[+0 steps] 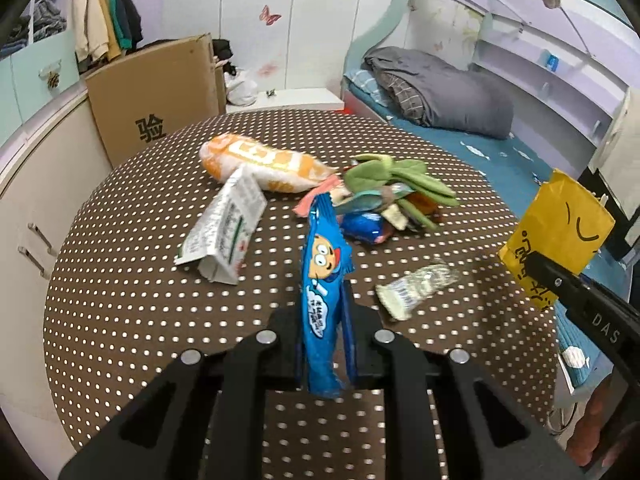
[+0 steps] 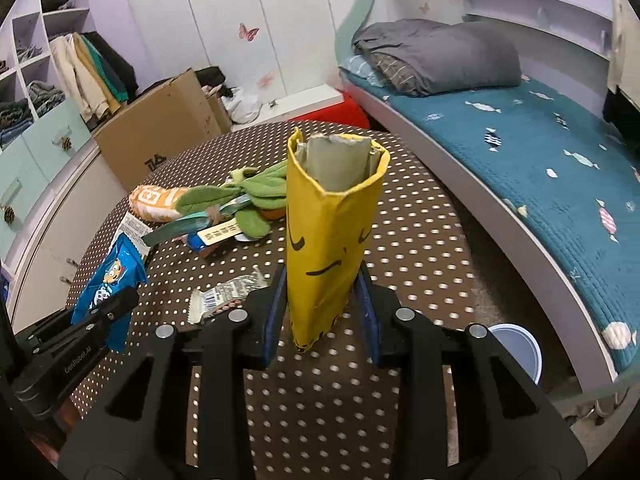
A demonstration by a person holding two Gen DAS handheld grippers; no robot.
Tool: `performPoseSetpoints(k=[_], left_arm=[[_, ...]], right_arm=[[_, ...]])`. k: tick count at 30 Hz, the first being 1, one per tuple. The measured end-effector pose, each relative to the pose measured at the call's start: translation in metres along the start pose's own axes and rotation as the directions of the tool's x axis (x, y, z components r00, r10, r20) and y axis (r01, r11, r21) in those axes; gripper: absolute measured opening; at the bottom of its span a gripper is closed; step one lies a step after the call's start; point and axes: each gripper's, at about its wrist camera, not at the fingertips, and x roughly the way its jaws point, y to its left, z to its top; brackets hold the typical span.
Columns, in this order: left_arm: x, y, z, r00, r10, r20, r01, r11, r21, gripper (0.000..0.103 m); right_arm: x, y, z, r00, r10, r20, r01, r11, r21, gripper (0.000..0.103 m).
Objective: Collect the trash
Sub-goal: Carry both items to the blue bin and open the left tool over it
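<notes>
Two handheld grippers are each holding a piece of trash above a round table (image 1: 120, 280) covered in a brown cloth with white dots. In the left wrist view, the left gripper (image 1: 325, 320), at the lower centre of the frame, is pinching a blue snack wrapper (image 1: 322, 280) between nearly closed jaws. In the right wrist view, the right gripper (image 2: 322, 300) is clamping a yellow paper pouch (image 2: 328, 240) upright at the frame's centre, jaws partly closed around it.

More litter is lying on the table: a white carton (image 1: 224, 228), an orange-and-white bag (image 1: 260, 160), a silvery wrapper (image 1: 416, 284) and a green plush toy (image 1: 392, 180).

Risks, as a judgement: the thin blue wrapper is being held by its edge and could be slipping free; the open pouch could be spilling its grey contents if tilted.

Only the right wrist view is showing a pale blue bin (image 2: 520, 348) at the lower right, beside the bed, and the pouch's open top.
</notes>
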Motion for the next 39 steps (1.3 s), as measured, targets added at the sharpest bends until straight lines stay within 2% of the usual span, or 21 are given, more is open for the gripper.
performPoseSetpoints(k=[11,21,32,39], left_arm=[[-0.012,-0.058,0.005,0.998,-0.062,0.031,0.059,0.994,0.092,0.015],[-0.010,-0.127,0.003,0.991,-0.137,0.007,0.132,0.970,0.204,0.015],[-0.008,-0.213,-0.019,0.975,-0.219,-0.045,0.222,0.915,0.337,0.015],[-0.007,-0.269,-0.043,0.959,-0.267,-0.097,0.283,0.860,0.424,0.015]], right_arm=[[-0.033,-0.042,-0.005,0.997,-0.068,0.047,0.065,0.996,0.054,0.033],[-0.063,-0.097,-0.016,0.986,-0.150,0.075,0.138,0.980,0.145,0.033],[-0.090,-0.161,-0.040,0.965,-0.254,0.065,0.230,0.940,0.253,0.033],[-0.105,-0.209,-0.062,0.947,-0.318,0.039,0.287,0.895,0.342,0.033]])
